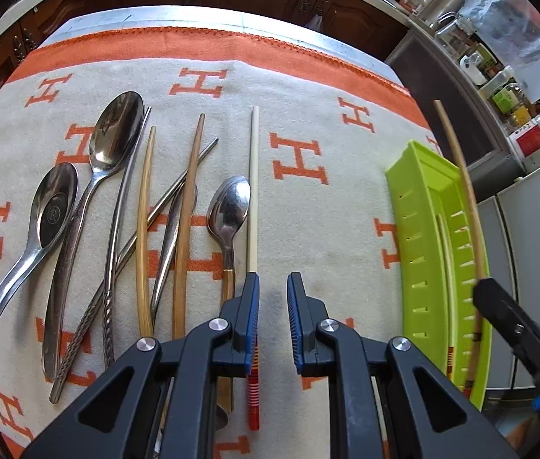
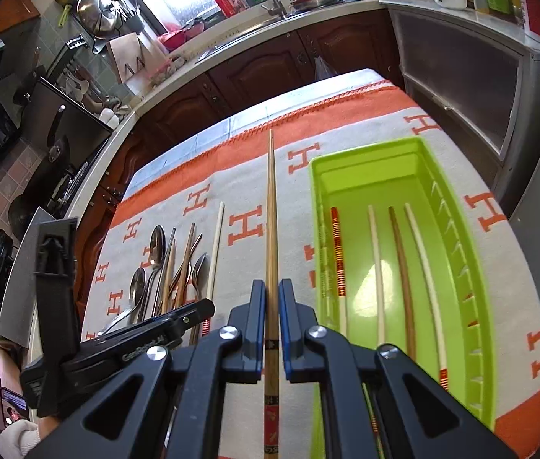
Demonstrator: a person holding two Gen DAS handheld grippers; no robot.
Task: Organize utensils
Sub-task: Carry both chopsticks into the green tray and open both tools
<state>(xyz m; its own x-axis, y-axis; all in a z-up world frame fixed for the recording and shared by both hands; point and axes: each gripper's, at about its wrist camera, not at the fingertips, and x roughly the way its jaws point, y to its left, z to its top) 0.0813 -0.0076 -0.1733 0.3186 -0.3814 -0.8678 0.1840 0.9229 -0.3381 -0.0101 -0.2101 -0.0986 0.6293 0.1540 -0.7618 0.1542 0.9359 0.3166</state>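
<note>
Right gripper (image 2: 270, 298) clamped on a bamboo chopstick (image 2: 270, 206); left gripper (image 1: 273, 292) parted and holding nothing.

The right gripper's blue-padded fingers (image 2: 257, 306) press both sides of the bamboo chopstick, which runs forward just left of the green tray (image 2: 472, 267), above the H-patterned cloth (image 2: 247, 187). The left gripper's fingers (image 1: 251, 294) stand apart over bare cloth left of the tray; its left finger sits at a white chopstick with red-striped end (image 1: 253, 191), contact not determinable. Left of the tray lie spoons (image 1: 117, 134) and further chopsticks (image 1: 189, 199). Only the right wrist view shows the tray interior: four chopsticks (image 2: 398, 264) lie lengthwise on its floor. The left wrist view shows the tray's slotted outer wall (image 1: 419, 252) and the held chopstick over it.
</note>
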